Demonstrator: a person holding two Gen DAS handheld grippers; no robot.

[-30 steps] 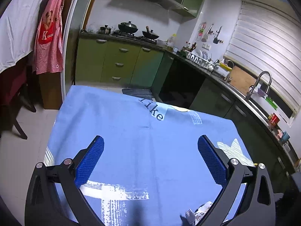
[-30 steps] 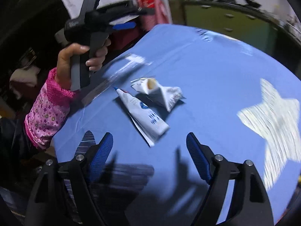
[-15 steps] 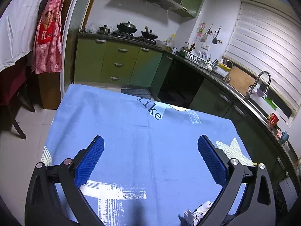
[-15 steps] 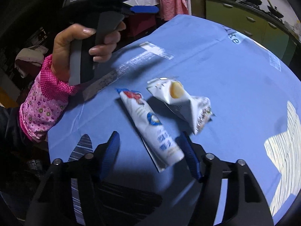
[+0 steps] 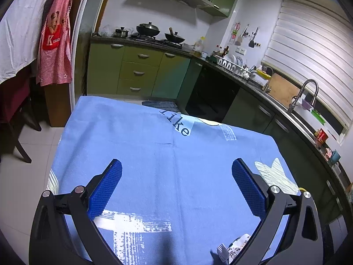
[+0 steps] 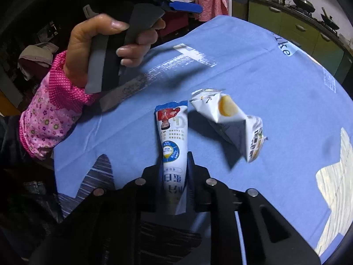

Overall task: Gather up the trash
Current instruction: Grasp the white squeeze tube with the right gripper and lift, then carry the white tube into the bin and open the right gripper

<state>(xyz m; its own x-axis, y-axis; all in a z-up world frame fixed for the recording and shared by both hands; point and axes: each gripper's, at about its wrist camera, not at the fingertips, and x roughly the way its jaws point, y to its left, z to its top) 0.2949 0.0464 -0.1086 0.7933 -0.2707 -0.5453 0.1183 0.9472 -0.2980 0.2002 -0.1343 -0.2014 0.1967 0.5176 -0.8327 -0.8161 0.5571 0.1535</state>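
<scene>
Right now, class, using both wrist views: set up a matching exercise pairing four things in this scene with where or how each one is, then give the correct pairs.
Things
1. long white wrapper
2. crumpled wrapper
3. left gripper
4. wok

States
A. on the stove
B. jaws wide apart, nothing between them
C. lying loose on the blue cloth
D. between the closing jaws of the right gripper

Pairs: 1-D, 2-C, 3-B, 4-A
</scene>
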